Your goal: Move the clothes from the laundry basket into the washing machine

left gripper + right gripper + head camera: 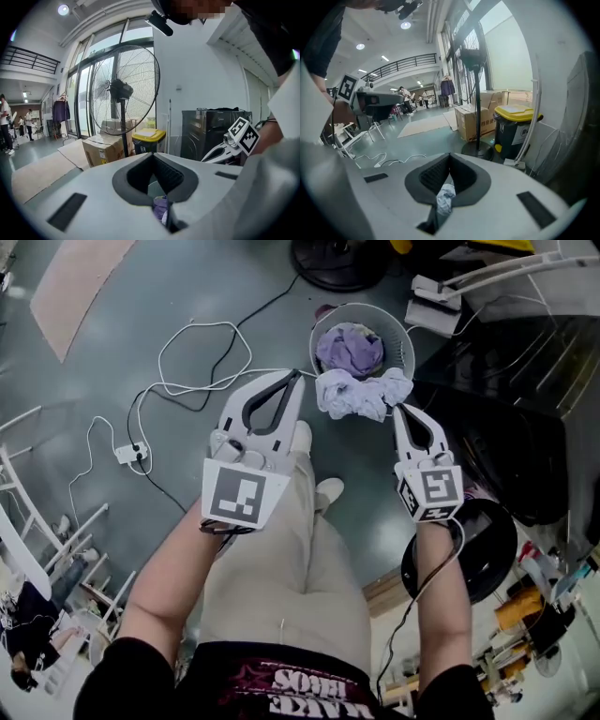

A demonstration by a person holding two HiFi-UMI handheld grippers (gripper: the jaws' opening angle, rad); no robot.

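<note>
view from above, looking down a person's front at a grey floor [122, 343]. a round laundry basket [362, 307] stands on the floor ahead of the feet. a purple garment [349, 350] is bundled inside it, and a pale garment [356, 396] spills crumpled over the near rim. the left gripper [296, 376] hangs above the basket's near-left side and the right gripper [397, 411] just by the pale garment's right edge. each has its jaws closed tip to tip with nothing caught between them; the cloth shows only through the loop behind the tips. a glossy dark appliance [497, 390], probably the washing machine, sits to the right of the basket. white cables [202, 357] lie loose on the floor to the left. the clothes look light, limp and shapeless, so they should bunch and trail rather than lift as one piece, and nothing here seems breakable. the raised folds of the pale garment on the rim look the easiest hold; a pinch on a thick fold should carry it, though a hanging end could snag on the basket rim.
</note>
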